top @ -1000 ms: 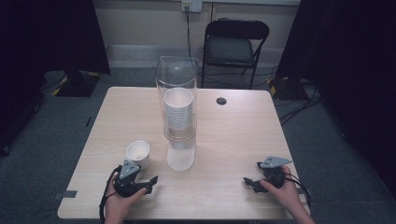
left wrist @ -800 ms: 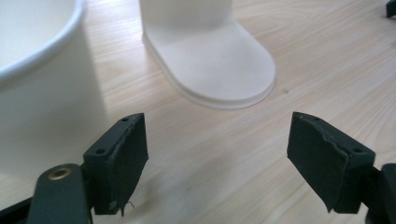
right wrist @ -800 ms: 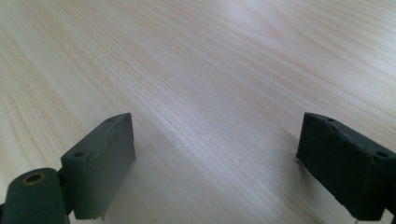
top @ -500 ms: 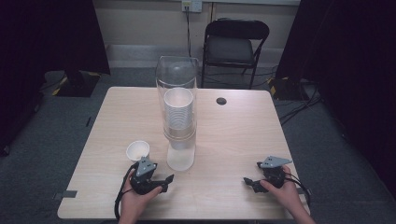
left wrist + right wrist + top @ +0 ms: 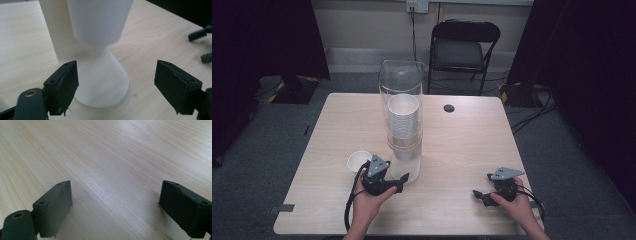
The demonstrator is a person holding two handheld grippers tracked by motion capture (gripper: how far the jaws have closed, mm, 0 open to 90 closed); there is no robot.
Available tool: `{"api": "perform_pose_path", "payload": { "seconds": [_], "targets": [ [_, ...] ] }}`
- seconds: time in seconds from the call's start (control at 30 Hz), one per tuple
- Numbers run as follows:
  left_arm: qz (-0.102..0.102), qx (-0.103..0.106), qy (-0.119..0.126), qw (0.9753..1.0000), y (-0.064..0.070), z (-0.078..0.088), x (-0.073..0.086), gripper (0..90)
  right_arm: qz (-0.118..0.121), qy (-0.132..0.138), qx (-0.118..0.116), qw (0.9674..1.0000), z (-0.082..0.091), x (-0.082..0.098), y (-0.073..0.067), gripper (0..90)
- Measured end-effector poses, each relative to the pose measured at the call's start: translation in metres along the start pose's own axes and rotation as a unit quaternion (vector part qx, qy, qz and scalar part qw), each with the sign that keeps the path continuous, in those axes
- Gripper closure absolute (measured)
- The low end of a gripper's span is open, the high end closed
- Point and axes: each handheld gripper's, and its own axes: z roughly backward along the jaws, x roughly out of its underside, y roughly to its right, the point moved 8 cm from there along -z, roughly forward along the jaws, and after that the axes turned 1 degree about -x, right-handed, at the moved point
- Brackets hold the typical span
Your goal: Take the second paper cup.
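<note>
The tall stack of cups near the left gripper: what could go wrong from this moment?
1. The stack of cups is tall and narrow; a push from the open left gripper at its inverted bottom cup could topple it.
2. The clear container stands right behind the stack, so falling cups might strike it.
3. The single cup sits beside the left gripper and could be knocked.

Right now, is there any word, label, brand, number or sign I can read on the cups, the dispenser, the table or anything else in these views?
None can be read: the stacked paper cups, the clear cup dispenser, the single paper cup, the table and the folding chair all show plain surfaces. The wall outlet is too small to tell.
</note>
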Motion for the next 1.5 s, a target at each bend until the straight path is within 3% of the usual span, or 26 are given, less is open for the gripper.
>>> {"api": "perform_pose_path", "payload": {
  "seconds": [0.07, 0.13, 0.4, 0.43, 0.5, 0.57, 0.6, 0.67, 0.83, 0.87, 0.97, 1.07, 1.1, 1.2, 1.5],
  "targets": [
    [0.001, -0.004, 0.011, 0.9999, -0.002, -0.002, -0.008, 19.0, 0.000, 0.000, 0.000, 1.0000, 0.000, 0.000, 0.000, 10.6],
    [0.004, -0.030, 0.021, 0.9993, -0.008, -0.006, -0.016, 18.4, 0.000, 0.000, 0.000, 1.0000, 0.000, 0.000, 0.000, 10.6],
    [0.007, -0.049, 0.058, 0.9971, -0.010, -0.020, -0.033, 18.4, 0.000, 0.000, 0.000, 1.0000, 0.000, 0.000, 0.000, 10.6],
    [0.011, -0.042, 0.072, 0.9965, -0.009, -0.026, -0.037, 18.4, 0.000, 0.000, 0.000, 1.0000, 0.000, 0.000, 0.000, 10.6],
    [0.010, -0.043, 0.075, 0.9962, -0.009, -0.028, -0.038, 18.8, 0.000, 0.000, 0.000, 1.0000, 0.000, 0.000, 0.000, 10.6],
    [-0.001, -0.049, 0.077, 0.9958, -0.009, -0.032, -0.039, 19.7, 0.000, 0.000, 0.000, 1.0000, 0.000, 0.000, 0.000, 10.6],
    [0.003, -0.043, 0.086, 0.9954, -0.008, -0.034, -0.041, 22.5, 0.000, 0.000, 0.000, 1.0000, 0.000, 0.000, 0.000, 10.6],
    [0.009, -0.057, 0.102, 0.9931, -0.009, -0.039, -0.045, 25.7, 0.000, 0.000, -0.001, 1.0000, 0.000, 0.000, 0.000, 10.6],
    [-0.009, -0.066, 0.101, 0.9927, -0.010, -0.044, -0.045, 31.5, 0.000, 0.000, -0.001, 1.0000, 0.000, 0.000, 0.000, 10.5],
    [-0.027, -0.069, 0.089, 0.9933, -0.012, -0.045, -0.041, 33.5, 0.000, 0.000, -0.001, 1.0000, 0.000, 0.000, 0.000, 10.5],
    [-0.029, -0.069, 0.084, 0.9936, -0.012, -0.044, -0.040, 34.7, 0.001, 0.000, -0.001, 1.0000, 0.000, 0.000, 0.000, 10.3],
    [-0.019, -0.066, 0.085, 0.9940, -0.011, -0.044, -0.040, 35.2, 0.001, 0.000, 0.000, 1.0000, 0.000, 0.000, 0.000, 10.1],
    [-0.030, -0.069, 0.078, 0.9942, -0.011, -0.043, -0.038, 35.5, 0.002, 0.000, 0.000, 1.0000, 0.000, 0.000, 0.000, 10.1],
    [-0.021, -0.067, 0.085, 0.9939, -0.009, -0.044, -0.039, 35.6, 0.002, 0.000, 0.000, 1.0000, 0.000, 0.000, 0.000, 10.1],
    [-0.026, -0.073, 0.081, 0.9937, -0.010, -0.043, -0.037, 36.0, 0.002, 0.000, 0.000, 1.0000, 0.000, 0.000, 0.000, 10.1]
  ]
}}
